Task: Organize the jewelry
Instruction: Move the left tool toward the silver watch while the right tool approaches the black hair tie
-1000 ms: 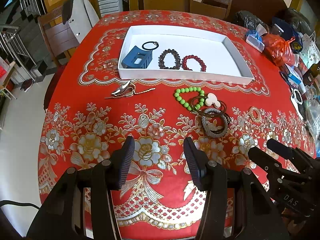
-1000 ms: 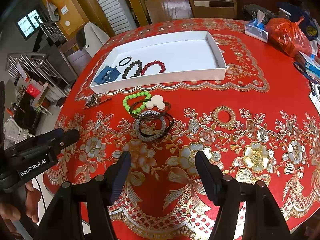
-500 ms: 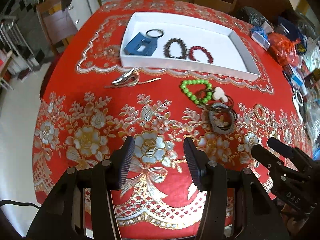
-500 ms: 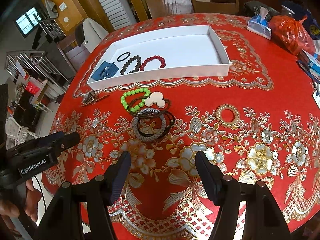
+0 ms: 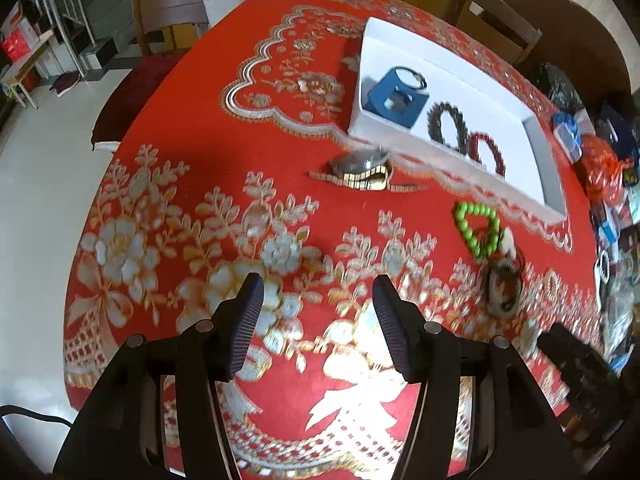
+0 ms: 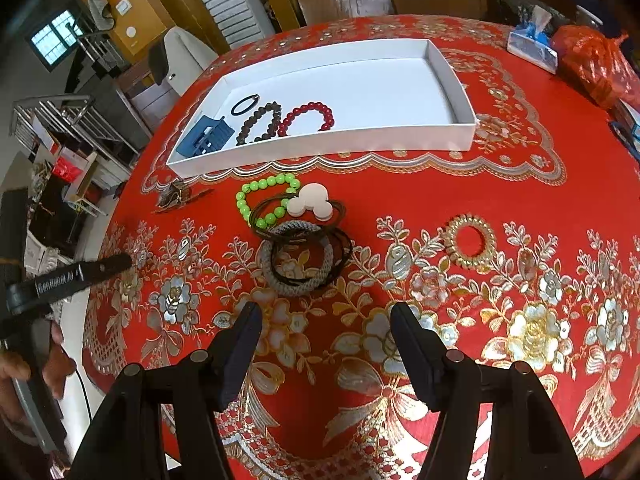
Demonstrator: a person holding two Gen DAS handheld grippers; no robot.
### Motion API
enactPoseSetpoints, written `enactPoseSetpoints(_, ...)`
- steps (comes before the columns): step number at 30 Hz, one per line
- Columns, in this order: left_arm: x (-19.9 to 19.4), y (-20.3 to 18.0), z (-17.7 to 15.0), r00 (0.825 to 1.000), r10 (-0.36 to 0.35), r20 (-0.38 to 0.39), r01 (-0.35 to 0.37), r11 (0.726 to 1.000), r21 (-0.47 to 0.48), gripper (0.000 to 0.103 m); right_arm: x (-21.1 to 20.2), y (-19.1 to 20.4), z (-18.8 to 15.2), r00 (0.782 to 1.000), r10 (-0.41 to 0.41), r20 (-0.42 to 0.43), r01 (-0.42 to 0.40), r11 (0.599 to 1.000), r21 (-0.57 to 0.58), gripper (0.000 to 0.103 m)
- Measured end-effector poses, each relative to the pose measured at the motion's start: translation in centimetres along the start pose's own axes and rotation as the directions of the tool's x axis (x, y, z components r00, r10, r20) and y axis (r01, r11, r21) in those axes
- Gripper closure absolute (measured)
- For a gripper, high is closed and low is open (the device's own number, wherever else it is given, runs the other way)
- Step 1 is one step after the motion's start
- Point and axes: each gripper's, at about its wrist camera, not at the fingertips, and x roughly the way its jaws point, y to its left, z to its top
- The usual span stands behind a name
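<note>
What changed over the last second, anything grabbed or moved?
Only the left gripper moved: its view has swung leftward and closer, toward the metal watch lying in front of the white tray. The right gripper crept slightly toward the hair-tie pile. Nothing was gripped or released; both grippers stay open and empty. The jewelry in the tray and on the tablecloth lies as before.

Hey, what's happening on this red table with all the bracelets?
Someone holds a claw in each hand, sorting jewelry into a white tray. A blue clip, black ring, brown bracelet and red bracelet lie in it. The green beads, hair ties and gold ring sit outside. The left claw and right claw are open, empty.
</note>
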Motion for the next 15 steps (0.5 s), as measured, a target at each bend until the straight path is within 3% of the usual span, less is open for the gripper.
enactPoseSetpoints(2,0.2,-0.2,0.8,1.0,-0.008,0.005,0.009,1.0,-0.011,0.046,0.1,0.1,0.1,1.0,0.0,-0.004,0.0,1.0,-0.006,0.039)
enactPoseSetpoints(4,0.5,-0.6,1.7,1.0,-0.005,0.008,0.005,1.0,-0.006,0.038,0.1,0.0,0.3,1.0,0.003,-0.008,-0.003,1.0,-0.01,0.039)
enactPoseSetpoints(15,2.2,-2.1,4.4,1.0,0.022,-0.009,-0.022,0.997,-0.078,0.038,0.7,-0.7,1.1,0.999,0.011,-0.035,-0.011,1.0,-0.002,0.039)
